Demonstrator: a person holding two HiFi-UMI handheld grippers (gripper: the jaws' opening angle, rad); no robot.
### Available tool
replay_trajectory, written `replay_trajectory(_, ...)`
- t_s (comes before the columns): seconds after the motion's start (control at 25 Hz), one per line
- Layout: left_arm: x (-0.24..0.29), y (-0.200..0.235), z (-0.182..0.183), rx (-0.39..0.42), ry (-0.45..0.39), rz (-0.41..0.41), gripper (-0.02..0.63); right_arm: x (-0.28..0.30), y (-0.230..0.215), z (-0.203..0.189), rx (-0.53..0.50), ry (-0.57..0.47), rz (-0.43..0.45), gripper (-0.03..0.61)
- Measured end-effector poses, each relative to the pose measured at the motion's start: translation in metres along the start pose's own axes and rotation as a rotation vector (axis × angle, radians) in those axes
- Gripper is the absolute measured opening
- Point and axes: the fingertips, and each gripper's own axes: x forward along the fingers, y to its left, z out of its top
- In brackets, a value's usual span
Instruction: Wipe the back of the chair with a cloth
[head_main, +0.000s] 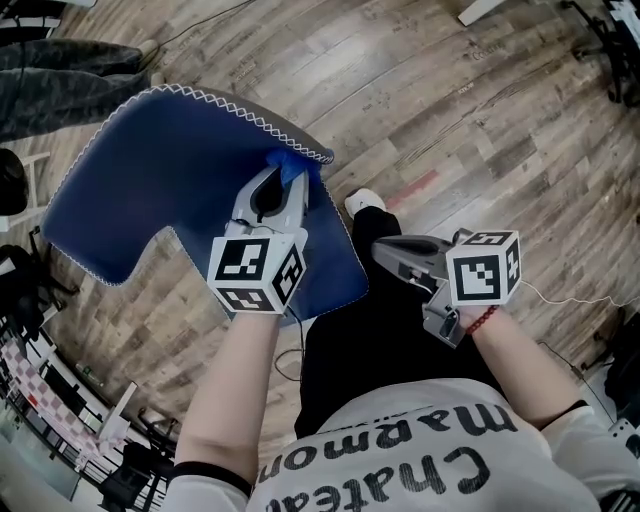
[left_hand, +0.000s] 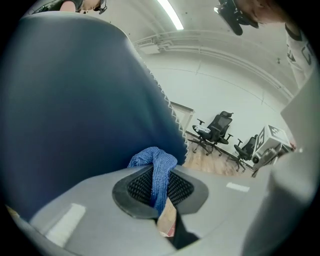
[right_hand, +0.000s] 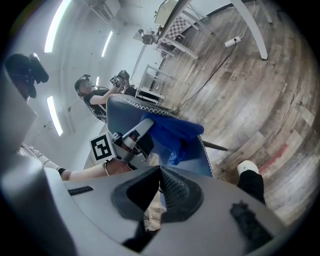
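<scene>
- The left claw is clamped on a blue knitted cloth. The left gripper view shows a strand of it pinched between the ribbed pads, with the wad bulging past the tips.
- The dark blue upholstered chair back, edged in white zigzag stitching, lies straight ahead of that claw and to its left. The wad appears to press on the fabric just inside the stitched rim, at the rim's near-right end.
- In the head view the rim's long axis runs from upper left to lower right, and the broad blue face spreads away leftward from the cloth.
- The cloth's strand runs along the claw's own length and points forward — away from the person and toward the rim.
- The right claw is closed on nothing and hangs well apart over the person's dark trouser leg, so the left hand is far nearer.
- My judgement: the coming stroke has to travel leftward along that rim axis — across the open face.
</scene>
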Motion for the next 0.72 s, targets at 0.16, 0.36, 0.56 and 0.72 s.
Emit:
replay_trajectory(0.16,-0.001,-0.018,0.000,0.031,-0.012,-0.085,0.038,0.004,0.003,-0.002,-0.006,0.009,0.002,0.015)
replay_trajectory(0.36,-0.010,-0.041,0.001,0.152,-0.009,-0.244,0.038,0.015,0.012,-0.006,-0.012,0.026,0.002,0.015)
replay_trajectory(0.56,-0.036,0.024,-0.019,0.188,0.019,-0.045,0.040,0.021,0.014,-0.009,-0.017,0.032,0.001,0.014)
replay_trajectory(0.72,-0.091,0.135,-0.024,0.049,0.015,0.243,0.040,0.026,0.017,-0.014,-0.028,0.055,0.001,0.014)
